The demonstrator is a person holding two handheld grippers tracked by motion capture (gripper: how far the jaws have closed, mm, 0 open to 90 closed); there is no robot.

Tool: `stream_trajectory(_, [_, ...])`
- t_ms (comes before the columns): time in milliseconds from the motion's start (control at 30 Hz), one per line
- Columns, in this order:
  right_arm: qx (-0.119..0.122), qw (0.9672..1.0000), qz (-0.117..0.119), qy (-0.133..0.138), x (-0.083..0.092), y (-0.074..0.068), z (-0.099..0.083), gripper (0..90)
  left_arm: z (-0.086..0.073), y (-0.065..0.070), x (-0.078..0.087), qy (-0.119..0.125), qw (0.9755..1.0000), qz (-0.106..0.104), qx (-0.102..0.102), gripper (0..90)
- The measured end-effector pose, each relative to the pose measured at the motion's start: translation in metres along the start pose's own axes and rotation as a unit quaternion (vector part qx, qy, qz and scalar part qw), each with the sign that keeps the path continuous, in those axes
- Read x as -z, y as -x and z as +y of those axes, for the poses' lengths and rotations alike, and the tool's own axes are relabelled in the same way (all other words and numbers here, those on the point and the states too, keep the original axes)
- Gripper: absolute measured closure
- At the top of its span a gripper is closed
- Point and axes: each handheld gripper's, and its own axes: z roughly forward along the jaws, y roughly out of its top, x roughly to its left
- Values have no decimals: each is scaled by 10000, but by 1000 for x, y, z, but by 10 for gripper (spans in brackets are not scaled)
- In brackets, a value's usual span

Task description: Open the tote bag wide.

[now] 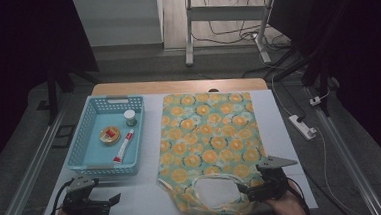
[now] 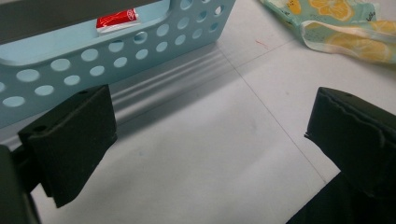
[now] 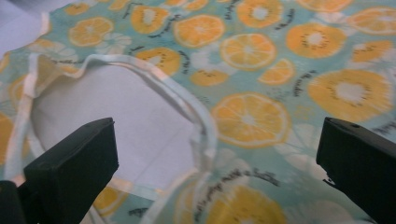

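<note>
A tote bag (image 1: pixel 207 131) printed with orange slices lies flat mid-table, its pale handles (image 1: pixel 213 188) looped at the near edge. My right gripper (image 1: pixel 242 189) is open just right of that loop. In the right gripper view its jaws (image 3: pixel 217 154) straddle the handle strap (image 3: pixel 196 112) without touching the bag (image 3: pixel 261 60). My left gripper (image 1: pixel 113 201) is open at the near left, below the blue basket (image 1: pixel 80 144). Seen from the left gripper view, it (image 2: pixel 210 140) holds nothing over bare table beside the basket wall (image 2: pixel 116 51).
The basket holds a red-and-white tube (image 1: pixel 123 146), a round yellow tin (image 1: pixel 110 135) and a small jar (image 1: pixel 130 117). The tube (image 2: pixel 116 21) shows through the basket's handle slot. A white power strip (image 1: pixel 302 125) lies on the floor right of the table.
</note>
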Motion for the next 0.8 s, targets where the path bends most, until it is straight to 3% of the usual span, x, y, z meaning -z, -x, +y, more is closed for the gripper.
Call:
stream_trajectory(467, [288,9980,510,-237,-19,-31,17,0,0,0,0,4,10000,8,29,18])
stream_trajectory(800, [497,9947,789,-427,-40,-55,28,0,0,-1,0,6,10000,2,33,19])
